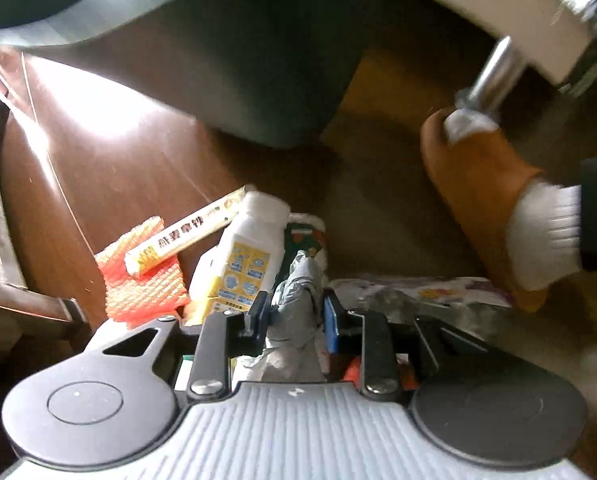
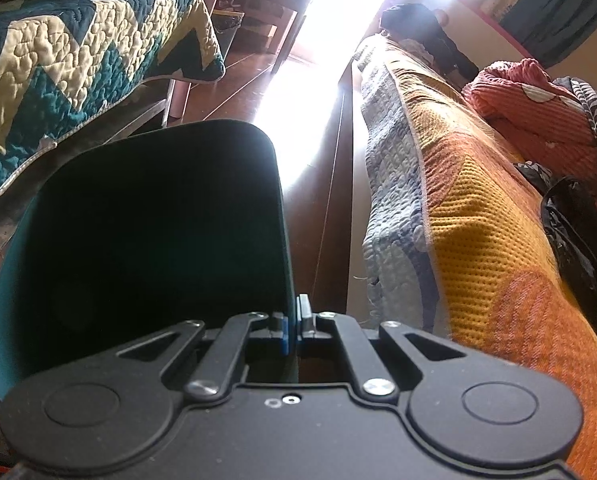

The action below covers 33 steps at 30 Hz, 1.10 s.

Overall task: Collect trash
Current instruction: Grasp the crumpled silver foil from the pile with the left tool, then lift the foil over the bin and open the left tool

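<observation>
Step in hand: pick-up from the floor pile, left side. Left claw [image 1: 296, 312] points steeply down onto the litter on the dark wood floor [image 1: 98, 160]. Its jaws are clenched on a crumpled grey wrapper [image 1: 298, 292], which stands up between the blue pads and is pinched on both sides.

Other trash, all on the floor near that claw:
- white bottle with yellow label [image 1: 244, 256], lying just left of the wrapper, touching or nearly so
- long cream box with printed characters [image 1: 186, 236], resting across a piece of orange foam netting [image 1: 142, 280], further left
- printed packet [image 1: 306, 236] under or behind the wrapper; overlap unclear
- flat crinkled wrapper [image 1: 418, 296] to the right, beside a foot in an orange slipper [image 1: 478, 184] and white sock

Right claw [image 2: 296, 320]: jaws shut on the rim of the dark green bin [image 2: 146, 240], one pad inside the wall, one outside. The bin is held lifted and tilted, mouth toward the camera; interior too dark to tell its contents. In the left view the same bin [image 1: 218, 60] hangs above and beyond the pile.

Next move, judged: lift the wrapper clear without dragging the bottle along, carry it over the bin's mouth, release. The bin should stay steady.
</observation>
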Tool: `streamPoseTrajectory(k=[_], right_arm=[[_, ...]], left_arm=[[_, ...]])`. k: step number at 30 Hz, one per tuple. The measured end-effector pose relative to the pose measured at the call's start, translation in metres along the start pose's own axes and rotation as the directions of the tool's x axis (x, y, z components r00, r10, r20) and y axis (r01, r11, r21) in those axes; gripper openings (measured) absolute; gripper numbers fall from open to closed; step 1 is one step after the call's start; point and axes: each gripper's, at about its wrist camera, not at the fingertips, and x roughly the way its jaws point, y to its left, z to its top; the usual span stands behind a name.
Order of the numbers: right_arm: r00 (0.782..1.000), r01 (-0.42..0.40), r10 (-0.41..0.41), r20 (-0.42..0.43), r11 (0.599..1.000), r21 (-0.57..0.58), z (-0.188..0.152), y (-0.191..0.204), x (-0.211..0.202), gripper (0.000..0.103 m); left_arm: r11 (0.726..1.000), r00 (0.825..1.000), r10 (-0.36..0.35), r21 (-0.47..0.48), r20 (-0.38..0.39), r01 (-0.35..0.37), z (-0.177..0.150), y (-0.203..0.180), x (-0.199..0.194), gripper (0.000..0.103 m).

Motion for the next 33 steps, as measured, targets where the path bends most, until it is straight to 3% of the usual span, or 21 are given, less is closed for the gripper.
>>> streamPoseTrajectory(k=[8, 10, 13, 17, 20, 26, 33], right_arm=[[1.0, 0.001, -0.001, 0.0, 1.0, -0.003, 0.001, 0.001, -0.001, 0.003], [1.0, 0.004, -0.004, -0.002, 1.0, -0.003, 0.0, 0.002, -0.001, 0.003], [1.0, 0.004, -0.004, -0.005, 1.0, 0.001, 0.001, 0.001, 0.0, 0.003], [1.0, 0.004, -0.004, -0.008, 1.0, 0.005, 0.001, 0.001, 0.0, 0.003], [1.0, 0.005, -0.005, -0.011, 1.0, 0.008, 0.002, 0.001, 0.001, 0.003], [1.0, 0.007, -0.007, -0.007, 1.0, -0.003, 0.001, 0.002, 0.0, 0.003], [1.0, 0.002, -0.002, 0.001, 1.0, -0.013, 0.001, 0.004, -0.002, 0.003]], left_arm=[[0.997, 0.991, -0.068, -0.032, 0.118, 0.072, 0.002, 0.01, -0.105, 0.026], [0.992, 0.98, -0.106, -0.045, 0.166, 0.115, 0.006, 0.013, -0.128, 0.026], [0.984, 0.951, -0.161, -0.035, 0.264, 0.176, 0.015, 0.015, -0.162, 0.026], [0.984, 0.917, -0.139, -0.054, 0.373, 0.171, 0.044, 0.015, -0.181, 0.026], [0.987, 0.906, -0.065, -0.105, 0.419, 0.12, 0.074, 0.02, -0.173, 0.026], [0.979, 0.925, 0.03, -0.2, 0.379, 0.05, 0.115, 0.018, -0.129, 0.026], [0.958, 0.949, 0.058, -0.286, 0.309, 0.034, 0.128, 0.033, -0.094, 0.027]])
